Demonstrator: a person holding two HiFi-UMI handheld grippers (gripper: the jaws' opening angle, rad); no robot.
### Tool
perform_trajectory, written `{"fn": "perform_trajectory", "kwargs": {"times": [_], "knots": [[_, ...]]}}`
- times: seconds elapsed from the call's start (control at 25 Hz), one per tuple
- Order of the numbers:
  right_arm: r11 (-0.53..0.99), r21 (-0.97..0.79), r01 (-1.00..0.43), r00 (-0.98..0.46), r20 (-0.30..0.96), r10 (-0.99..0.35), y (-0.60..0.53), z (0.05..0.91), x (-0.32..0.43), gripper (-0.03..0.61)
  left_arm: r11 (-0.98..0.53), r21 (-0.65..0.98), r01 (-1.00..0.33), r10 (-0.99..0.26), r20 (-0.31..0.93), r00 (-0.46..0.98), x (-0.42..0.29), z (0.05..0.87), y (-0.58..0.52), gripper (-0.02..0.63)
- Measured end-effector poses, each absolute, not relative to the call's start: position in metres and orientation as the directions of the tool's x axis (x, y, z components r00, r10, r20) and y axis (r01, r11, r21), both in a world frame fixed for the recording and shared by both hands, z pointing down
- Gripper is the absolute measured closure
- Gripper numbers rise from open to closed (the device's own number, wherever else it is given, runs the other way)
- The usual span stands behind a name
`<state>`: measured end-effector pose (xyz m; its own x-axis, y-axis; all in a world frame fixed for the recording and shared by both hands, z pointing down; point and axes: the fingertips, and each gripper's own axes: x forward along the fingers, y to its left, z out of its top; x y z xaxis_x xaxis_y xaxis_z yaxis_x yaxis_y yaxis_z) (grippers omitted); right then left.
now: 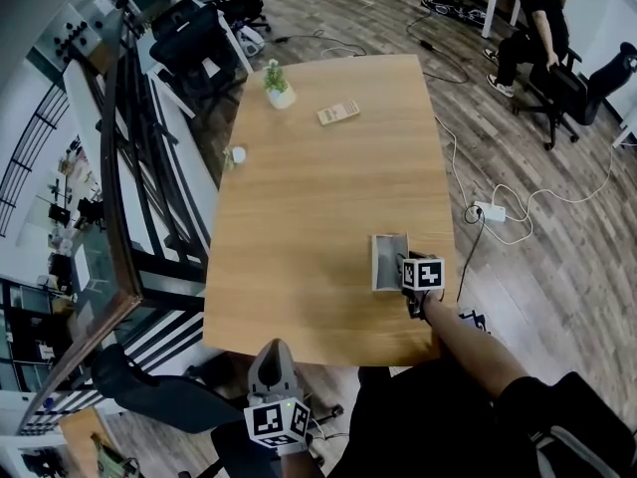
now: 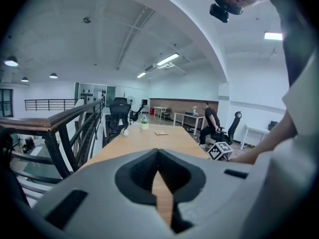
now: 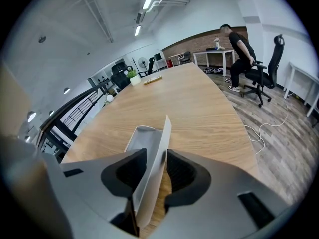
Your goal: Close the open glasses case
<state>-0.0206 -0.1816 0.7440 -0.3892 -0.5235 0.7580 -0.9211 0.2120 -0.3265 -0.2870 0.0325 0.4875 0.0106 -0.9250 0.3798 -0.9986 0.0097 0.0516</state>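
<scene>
The grey glasses case (image 1: 387, 261) lies open near the right front of the wooden table (image 1: 318, 187). My right gripper (image 1: 404, 268) is at its near side. In the right gripper view the raised lid (image 3: 160, 148) stands edge-on between the jaws of the right gripper (image 3: 156, 154), both jaws against it, with the case's tray (image 3: 141, 139) lying to the left. My left gripper (image 1: 276, 351) hangs below the table's front edge, well apart from the case. In its own view the left gripper (image 2: 158, 154) has its jaws together with nothing between them.
A small potted plant (image 1: 278, 86), a flat tan box (image 1: 338, 114) and a small white object (image 1: 237, 154) sit at the table's far end. A dark railing (image 1: 119, 217) runs along the left. On the right, a power strip with cables (image 1: 490, 210) lies on the floor and a person sits in a chair (image 1: 532, 28).
</scene>
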Motion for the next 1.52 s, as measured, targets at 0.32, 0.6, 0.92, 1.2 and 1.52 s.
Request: {"fn": "perform_trajectory", "kwargs": {"times": [0.32,0.6,0.92,1.2,1.52], "knots": [[0.191,-0.326,-0.926,-0.377,0.771,-0.513,-0.183,0.748,-0.018,0.496,-0.01,0.04,-0.999,-0.925,0.379,0.025,-0.281,0.484,0.027,0.615],[0.188,-0.261,-0.947,-0.321,0.807,-0.496,-0.183,0.753,-0.006,0.56,-0.015,0.027,-1.0,-0.927,0.375,0.024,-0.283,0.478,0.022,0.615],[0.213,-0.235,-0.948,-0.312,0.814,-0.489,-0.184,0.754,-0.007,0.563,-0.018,0.033,-0.999,-0.926,0.377,0.029,-0.283,0.482,0.019,0.614],[0.509,0.124,-0.852,-0.189,0.833,-0.519,-0.191,0.746,-0.017,0.563,-0.02,0.045,-0.999,-0.925,0.379,0.036,-0.284,0.485,0.015,0.614],[0.663,0.742,-0.098,0.016,0.667,-0.745,-0.184,0.74,-0.032,0.537,-0.034,0.06,-0.998,-0.919,0.39,0.055,-0.279,0.493,0.01,0.614]]}}
